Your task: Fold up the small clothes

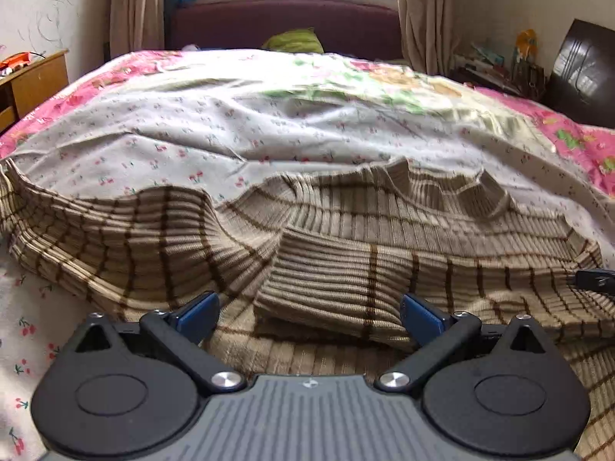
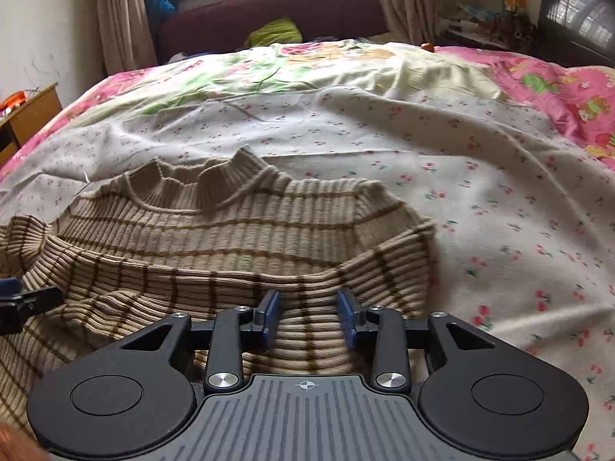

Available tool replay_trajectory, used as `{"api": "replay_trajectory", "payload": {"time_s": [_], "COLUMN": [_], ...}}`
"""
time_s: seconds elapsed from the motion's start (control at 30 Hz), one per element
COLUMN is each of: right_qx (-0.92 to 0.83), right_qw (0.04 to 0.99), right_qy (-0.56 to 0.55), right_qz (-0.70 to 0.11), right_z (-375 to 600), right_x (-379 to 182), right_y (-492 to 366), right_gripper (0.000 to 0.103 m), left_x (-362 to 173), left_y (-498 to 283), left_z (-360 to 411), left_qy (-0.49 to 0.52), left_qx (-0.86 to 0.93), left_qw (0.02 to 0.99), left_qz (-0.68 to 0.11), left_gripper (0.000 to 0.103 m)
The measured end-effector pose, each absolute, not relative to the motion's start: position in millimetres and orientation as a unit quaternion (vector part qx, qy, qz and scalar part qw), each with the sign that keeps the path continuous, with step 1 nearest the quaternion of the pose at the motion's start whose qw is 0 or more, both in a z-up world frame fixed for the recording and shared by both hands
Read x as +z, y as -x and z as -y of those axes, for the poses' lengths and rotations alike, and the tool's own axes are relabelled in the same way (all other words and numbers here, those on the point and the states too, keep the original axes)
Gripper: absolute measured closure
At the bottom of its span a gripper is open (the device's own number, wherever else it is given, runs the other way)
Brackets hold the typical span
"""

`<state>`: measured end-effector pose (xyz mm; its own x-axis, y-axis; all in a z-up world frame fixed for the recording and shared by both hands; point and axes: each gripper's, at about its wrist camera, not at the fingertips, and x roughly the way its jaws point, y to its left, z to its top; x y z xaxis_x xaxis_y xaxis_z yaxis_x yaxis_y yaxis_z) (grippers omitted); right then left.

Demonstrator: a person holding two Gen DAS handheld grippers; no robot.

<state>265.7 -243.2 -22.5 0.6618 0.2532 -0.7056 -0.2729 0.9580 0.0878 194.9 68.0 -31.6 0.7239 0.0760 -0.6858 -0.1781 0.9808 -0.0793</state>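
A small beige ribbed sweater with brown stripes (image 1: 346,223) lies on the bed, collar away from me. It also shows in the right wrist view (image 2: 246,238). One sleeve (image 1: 330,288) is folded across the body, its cuff lying between the wide-open jaws of my left gripper (image 1: 309,307), which hovers just over the fabric. My right gripper (image 2: 307,317) is open over the other folded-in sleeve (image 2: 307,280) near the sweater's right side, holding nothing. Each gripper's tip shows at the edge of the other view: the right one (image 1: 594,280) and the left one (image 2: 23,296).
The bed is covered by a white cherry-print sheet (image 2: 480,192) over a pink floral quilt (image 2: 569,88). A green pillow (image 1: 294,40) lies by the dark headboard. A wooden desk (image 1: 34,80) stands left, cluttered shelves and a dark cabinet (image 1: 580,65) right.
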Motion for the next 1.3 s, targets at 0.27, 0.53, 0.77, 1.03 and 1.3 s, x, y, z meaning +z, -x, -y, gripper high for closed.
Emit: {"api": "replay_trajectory", "payload": {"time_s": [0.27,0.53,0.77,1.03,1.3], "right_qx": [0.183,0.223,0.355,0.419,0.4], "right_qw": [0.9,0.897,0.859,0.818,0.828], "right_qy": [0.03,0.043,0.079,0.164,0.148], "right_qz": [-0.394,-0.38,-0.361,-0.36,-0.364], "right_z": [216.0,187.6,121.3,71.6,61.6], "right_x": [-15.4,-1.1,4.2,-9.4,-14.1], "right_y": [-265.4,-253.4,-234.4,-226.0,-228.0], "right_gripper": [0.063,0.059,0.059,0.055,0.088], "left_x": [-31.3,-28.7,-5.7,-4.4,-7.6], "left_y": [-189.7,-185.7,-142.0,-127.4,-125.4], "left_z": [-68.9,-76.0,-96.7,-127.5,-135.2], "left_qy": [0.073,0.101,0.138,0.168,0.182], "left_qx": [0.057,0.042,0.061,0.101,0.104], "left_qw": [0.928,0.921,0.921,0.922,0.922], "left_qz": [-0.36,-0.375,-0.359,-0.335,-0.324], "left_gripper": [0.0,0.0,0.0,0.0,0.0]}}
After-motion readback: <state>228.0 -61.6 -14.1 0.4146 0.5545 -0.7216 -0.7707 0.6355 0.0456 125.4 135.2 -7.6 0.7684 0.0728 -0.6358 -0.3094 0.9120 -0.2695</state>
